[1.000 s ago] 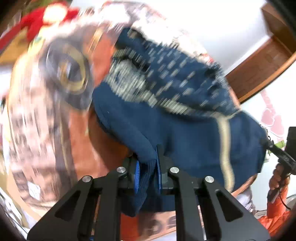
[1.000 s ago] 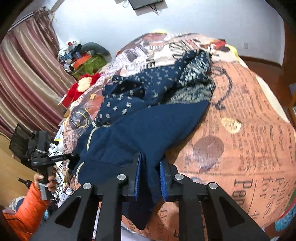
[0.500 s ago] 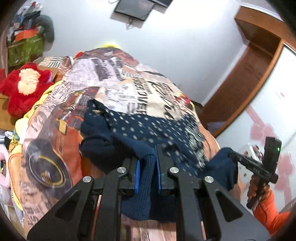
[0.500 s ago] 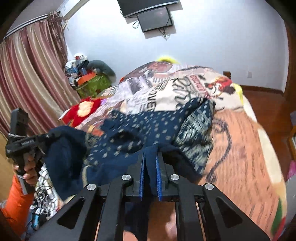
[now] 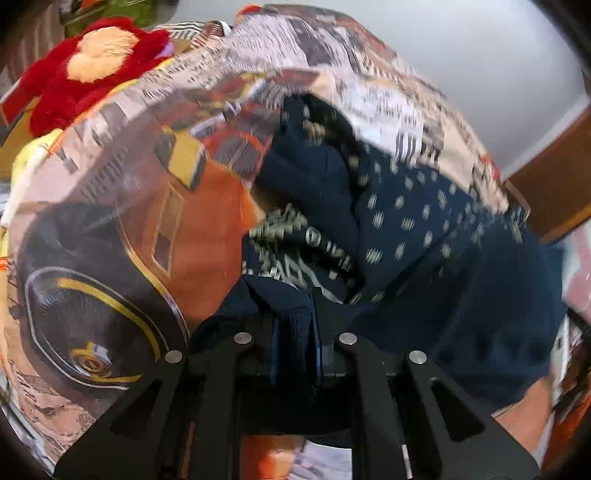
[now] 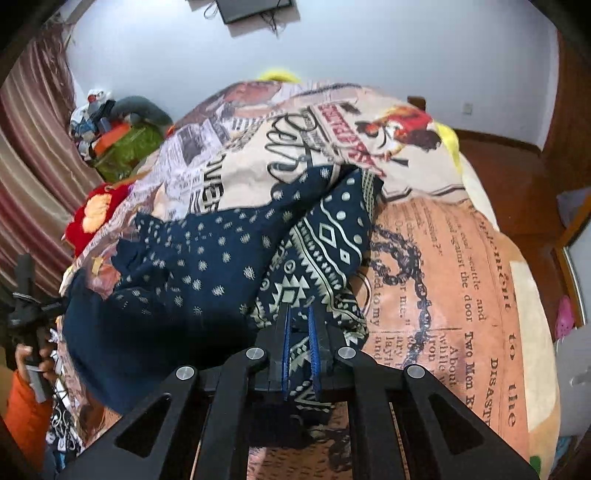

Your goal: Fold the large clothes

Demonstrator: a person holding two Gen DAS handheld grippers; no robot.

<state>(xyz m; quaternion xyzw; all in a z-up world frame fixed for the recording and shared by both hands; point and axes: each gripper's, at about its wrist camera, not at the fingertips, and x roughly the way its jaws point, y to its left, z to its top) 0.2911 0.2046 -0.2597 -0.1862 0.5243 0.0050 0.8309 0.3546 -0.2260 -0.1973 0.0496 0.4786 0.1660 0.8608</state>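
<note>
The left gripper (image 5: 293, 332) is clamped on a fold of the navy patterned garment (image 5: 406, 229), and the right gripper (image 6: 299, 332) pinches its white-patterned edge at lower centre of its frame. The garment lies bunched across the middle of the bed (image 6: 461, 295), on a newspaper-print cover. A red plush toy (image 5: 81, 74) sits at upper left in the left wrist view.

Left wrist view: fisheye, mounted behind the left gripper (image 5: 293, 332), angled steeply down, close over the navy patterned garment (image 5: 406, 221) on the newspaper-print bedspread (image 5: 110, 192). Right wrist view: same mounting behind the right gripper (image 6: 299, 332), facing the wall-mounted screen (image 6: 255, 7). Shared: garment, bedspread, red plush toy (image 5: 85, 70).
</note>
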